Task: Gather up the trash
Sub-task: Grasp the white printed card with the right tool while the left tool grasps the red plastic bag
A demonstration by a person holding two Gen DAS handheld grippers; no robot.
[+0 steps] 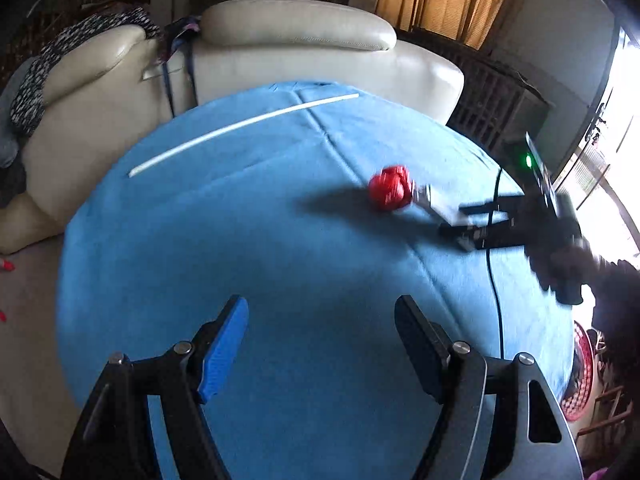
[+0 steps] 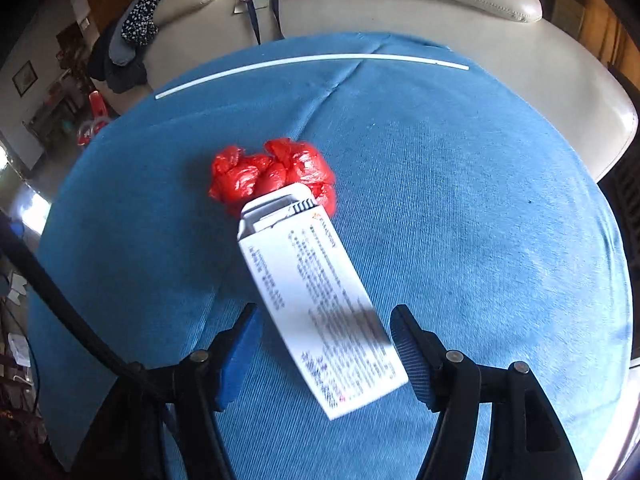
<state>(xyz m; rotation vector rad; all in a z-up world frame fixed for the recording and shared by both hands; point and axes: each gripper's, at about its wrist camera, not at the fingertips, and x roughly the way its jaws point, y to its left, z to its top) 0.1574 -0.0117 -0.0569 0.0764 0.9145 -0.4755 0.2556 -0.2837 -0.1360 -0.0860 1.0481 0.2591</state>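
The round table (image 2: 480, 200) under its blue cloth fills both views, with a cream leather sofa (image 1: 280, 52) beyond its far edge, so anything nudged off that side would drop between table and sofa, out of easy reach. A long thin white rod (image 2: 312, 60) lies near the far edge, well apart from everything else, and looks light enough to roll if the cloth is tugged. Near the middle sits a white printed carton (image 2: 312, 292), lying flat with its far end touching or overlapping a crumpled red plastic bag (image 2: 272, 172). The right gripper (image 2: 324, 344) stands with its jaws apart on either side of the carton's near end; a gap shows at each finger, so it appears to grip nothing yet. The carton lies askew to the jaws, so closing could catch a corner and spin it, or shove it into the bag and push that farther away. A soft blur hides whether the carton's near end lifts off the cloth. The left gripper (image 1: 320, 344) hangs wide open and empty over bare cloth on the near side, and a black cable (image 1: 494, 280) trailing across the table could snag either tool.
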